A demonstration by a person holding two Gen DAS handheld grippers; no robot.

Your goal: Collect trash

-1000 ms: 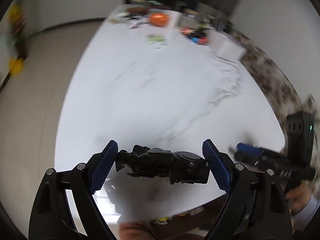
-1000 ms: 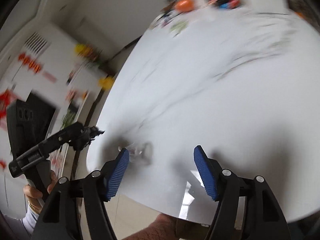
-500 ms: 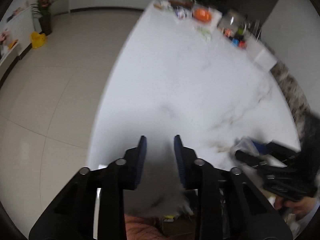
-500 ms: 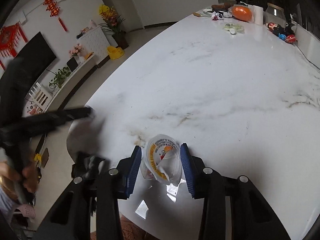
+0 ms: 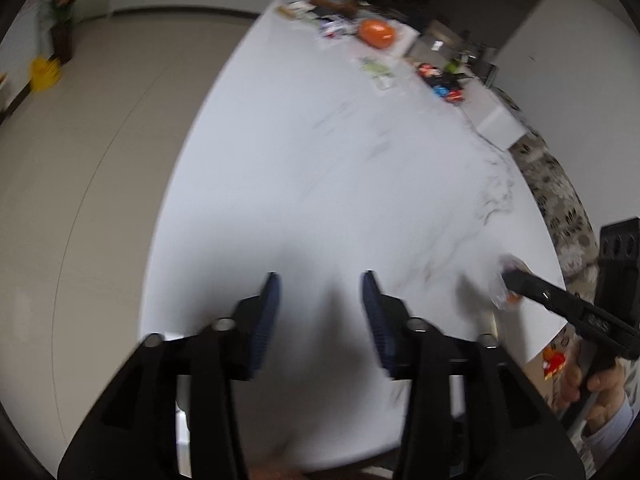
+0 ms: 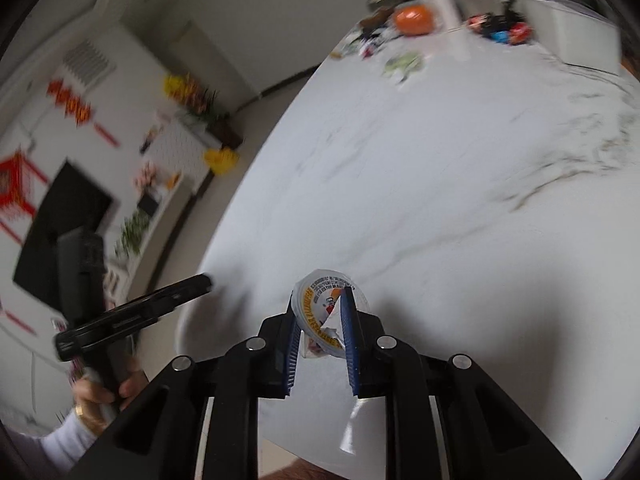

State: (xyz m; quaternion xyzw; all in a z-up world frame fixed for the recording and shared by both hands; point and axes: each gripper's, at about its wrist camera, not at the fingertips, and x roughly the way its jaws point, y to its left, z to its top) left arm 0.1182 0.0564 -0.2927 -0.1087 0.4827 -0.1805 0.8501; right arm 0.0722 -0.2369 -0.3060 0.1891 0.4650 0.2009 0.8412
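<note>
My right gripper (image 6: 320, 300) is shut on a crumpled clear plastic cup with an orange and white printed lid (image 6: 326, 312), held just above the near end of the white marble table (image 6: 440, 184). In the left wrist view the same cup (image 5: 505, 290) shows at the tip of the right gripper (image 5: 516, 280), at the table's right edge. My left gripper (image 5: 320, 288) hangs over the near part of the table (image 5: 320, 160); its jaws are opening and nothing lies between them. In the right wrist view the left gripper (image 6: 200, 282) shows from the side at the table's left edge.
At the table's far end lie an orange round thing (image 5: 375, 34), a green and white wrapper (image 5: 378, 70), small red and blue items (image 5: 442, 84) and a white box (image 5: 500, 126). A patterned chair (image 5: 560, 208) stands on the right. A paper scrap (image 6: 350, 428) lies at the near edge.
The left gripper dropped the black object it had between its jaws, shut, and has reopened. The right gripper closed on the plastic cup and lifted it slightly.
</note>
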